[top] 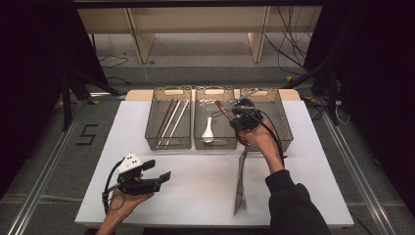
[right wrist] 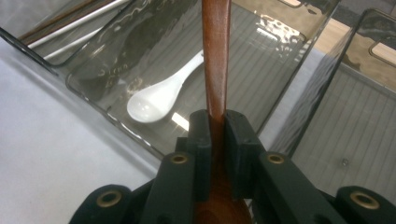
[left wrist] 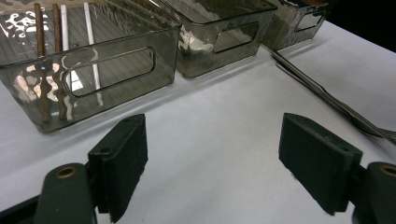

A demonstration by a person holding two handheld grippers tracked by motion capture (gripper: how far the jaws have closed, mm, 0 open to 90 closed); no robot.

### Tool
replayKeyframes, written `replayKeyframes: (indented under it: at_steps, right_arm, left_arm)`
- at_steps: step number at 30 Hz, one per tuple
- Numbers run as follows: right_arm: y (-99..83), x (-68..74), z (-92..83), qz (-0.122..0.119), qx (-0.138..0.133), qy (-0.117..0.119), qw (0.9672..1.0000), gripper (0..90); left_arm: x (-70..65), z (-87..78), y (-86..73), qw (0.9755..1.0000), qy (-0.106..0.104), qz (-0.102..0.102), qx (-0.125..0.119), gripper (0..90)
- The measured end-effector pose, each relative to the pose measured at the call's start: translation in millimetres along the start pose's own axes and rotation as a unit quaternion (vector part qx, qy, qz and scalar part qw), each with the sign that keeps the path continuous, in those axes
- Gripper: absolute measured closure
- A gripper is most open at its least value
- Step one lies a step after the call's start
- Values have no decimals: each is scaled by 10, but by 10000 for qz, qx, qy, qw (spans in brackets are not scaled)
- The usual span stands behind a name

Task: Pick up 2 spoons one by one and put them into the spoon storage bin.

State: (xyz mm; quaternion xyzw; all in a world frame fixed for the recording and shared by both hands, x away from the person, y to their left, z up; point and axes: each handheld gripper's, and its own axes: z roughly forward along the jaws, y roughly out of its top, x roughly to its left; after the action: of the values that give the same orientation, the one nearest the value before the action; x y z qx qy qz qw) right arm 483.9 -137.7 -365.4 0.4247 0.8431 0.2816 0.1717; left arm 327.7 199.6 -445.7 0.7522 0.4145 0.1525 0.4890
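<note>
Wooden spoon point(right wrist: 215, 60) clamped in the right tongs point(right wrist: 217, 128) reaches over the middle bin point(top: 214, 143), while the left tongs point(left wrist: 212, 158), gaping wide and empty, rest low over the white surface point(top: 195, 181).

Overhead camera looks down your table point(top: 147, 205); your gripper cameras sit low and close, both sharing the middle bin point(left wrist: 219, 42) point(right wrist: 116, 100).

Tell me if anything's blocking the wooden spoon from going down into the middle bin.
Nothing visible does. The right gripper holds the wooden spoon over the middle bin, where a white spoon lies off to one side of its floor.
</note>
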Motion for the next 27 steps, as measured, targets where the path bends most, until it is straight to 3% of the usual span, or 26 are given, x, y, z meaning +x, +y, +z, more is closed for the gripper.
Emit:
replayKeyframes:
  at_steps: [27]
  right_arm:
    - [305, -6, 278, 175, -147, -30, 9997, 819]
  left_arm:
    - [6, -2, 0, 10000, -29, -24, -51, 230]
